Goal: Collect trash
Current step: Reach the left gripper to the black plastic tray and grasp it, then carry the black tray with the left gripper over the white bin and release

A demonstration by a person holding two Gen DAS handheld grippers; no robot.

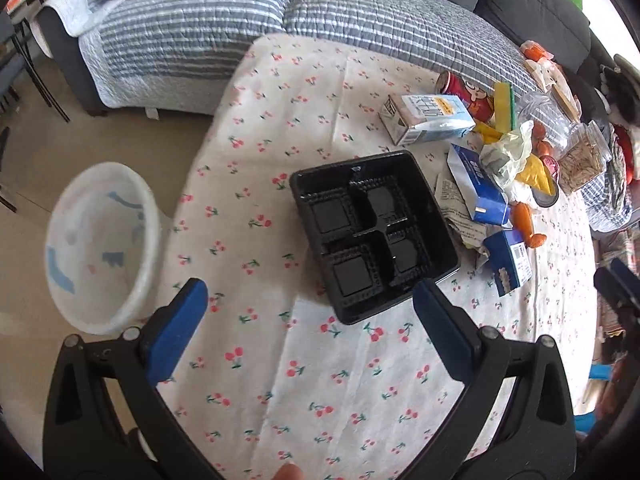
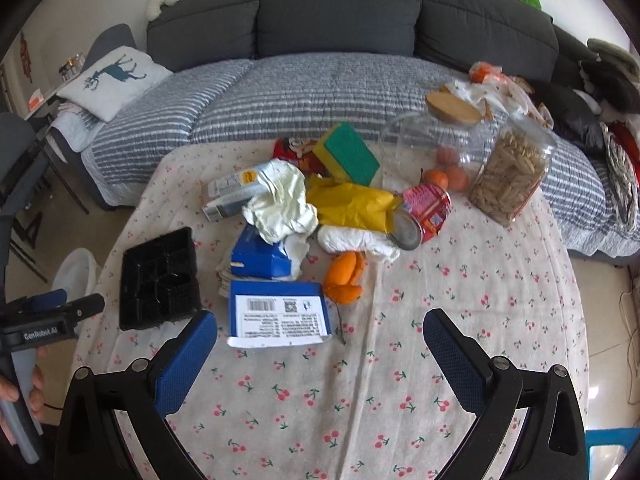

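The black plastic four-compartment tray (image 1: pixel 374 236) lies flat and open side up on the round table's cherry-print cloth (image 1: pixel 304 392), at the left edge of the trash pile, one corner turned toward the left gripper (image 1: pixel 308 312). That gripper's blue-padded jaws stand spread wide and empty, the right pad just beside the tray's near corner. The right gripper (image 2: pixel 320 340) is likewise spread and empty above bare cloth, short of a flat blue-and-white cardboard box (image 2: pixel 279 314) whose label faces up with a barcode and a QR code; its small print is too fine to read. The left tool's black body at the edge of the right wrist view reads "GenRobot.AI". A white-lined bin (image 1: pixel 98 246) stands on the floor left of the table, blurred. A tipped milk carton (image 1: pixel 428 118) lies lengthwise beyond the tray, its lettering illegible. A red can (image 2: pixel 422 216) lies on its side, partly covered by a crumpled yellow wrapper (image 2: pixel 352 204).
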